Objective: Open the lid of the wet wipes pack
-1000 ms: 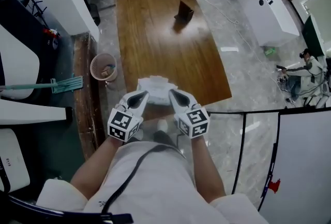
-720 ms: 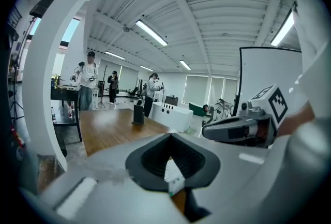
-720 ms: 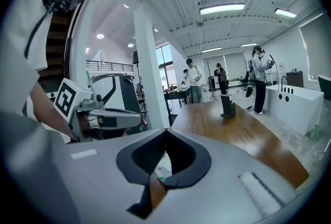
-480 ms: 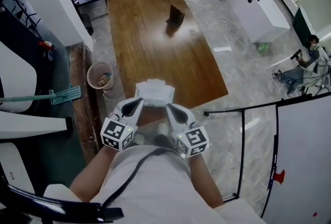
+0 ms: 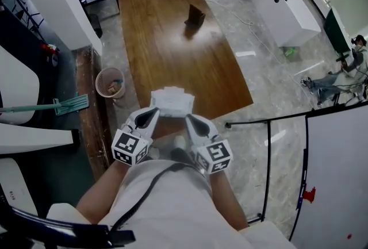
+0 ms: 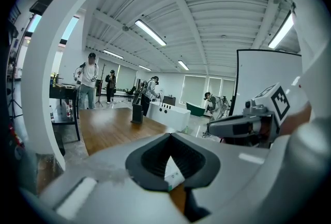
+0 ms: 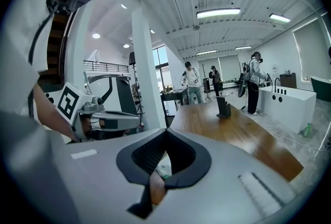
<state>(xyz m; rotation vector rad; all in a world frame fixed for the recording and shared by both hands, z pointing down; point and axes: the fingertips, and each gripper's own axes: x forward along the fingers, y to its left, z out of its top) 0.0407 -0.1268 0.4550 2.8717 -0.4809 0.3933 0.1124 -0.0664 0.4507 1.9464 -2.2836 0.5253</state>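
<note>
**Barely any motion: both grippers sit closed at the pack's near edge**

Nothing much has shifted in the last half second. Over the full second the head camera has swung a little, and both grippers sit slightly nearer the person's body. The pack itself hasn't moved on the surface.

- wet wipes pack (image 5: 172, 101): lies flat at the near edge of the wooden surface (image 5: 172, 41), right in front of the person. Its top reads white and a bit crumpled. Can't tell from any view whether the lid is up or down.
- left gripper (image 5: 154, 112): jaws together at the tips, nothing clamped. Tip sits at the pack's near-left corner. Its own view shows a bit of the pack's white-and-green print through the gap between the pads.
- right gripper (image 5: 188, 118): same story. Jaws closed and empty, tip at the near-right corner, pack visible through the gap.

Why the pose, my read: one gripper on each side fits one pinning the pack down while the other works the flap. It also keeps both tips close to the lid. The same stance would equally fit lining up on a shut lid or backing off from one already opened, so I'm not calling the next move.

Dark stand (image 5: 194, 14) at the far end is well clear.
</note>
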